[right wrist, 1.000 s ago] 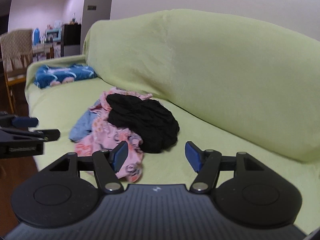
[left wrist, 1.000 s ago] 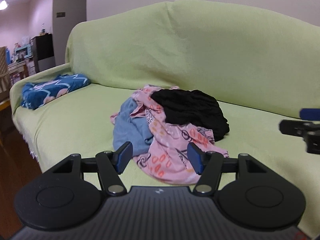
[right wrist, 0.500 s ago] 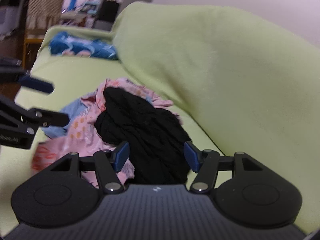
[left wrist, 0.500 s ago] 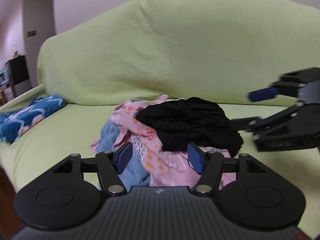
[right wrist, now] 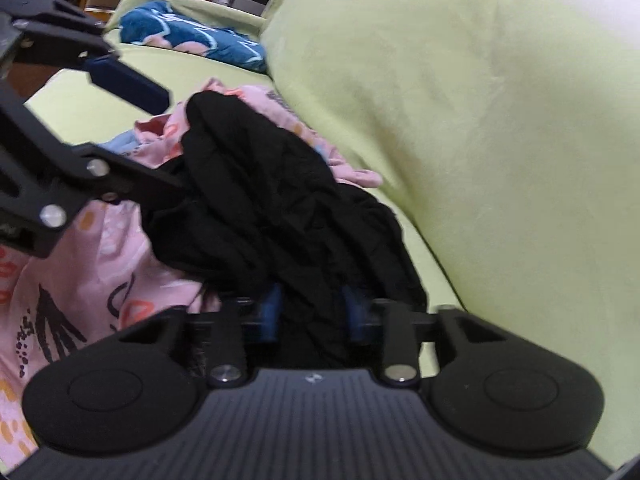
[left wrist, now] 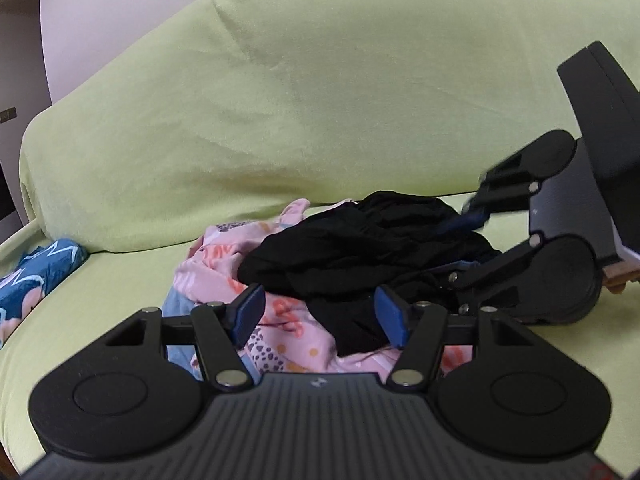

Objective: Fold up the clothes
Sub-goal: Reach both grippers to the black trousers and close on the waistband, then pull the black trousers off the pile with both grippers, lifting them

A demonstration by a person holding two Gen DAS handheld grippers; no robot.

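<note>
A pile of clothes lies on the green-covered sofa seat (left wrist: 100,280). A black garment (left wrist: 360,240) (right wrist: 260,184) sits on top of a pink patterned garment (left wrist: 224,248) (right wrist: 80,272) and a light blue one (left wrist: 176,308). My left gripper (left wrist: 320,314) is open at the near edge of the pile, with the black garment's edge between its blue pads. My right gripper (right wrist: 313,312) has narrowed onto a bunch of the black garment at the pile's right side. The left wrist view shows the right gripper (left wrist: 470,240) dug into that cloth.
A blue patterned cloth (left wrist: 36,276) (right wrist: 192,40) lies at the far left end of the seat. The sofa backrest (left wrist: 320,100) (right wrist: 480,120) rises right behind the pile. Furniture and a chair stand in the room beyond the sofa's left end.
Both grippers moved in close to the pile. The right gripper's fingers went from wide open to narrowed on the black garment. The left gripper stayed open.
</note>
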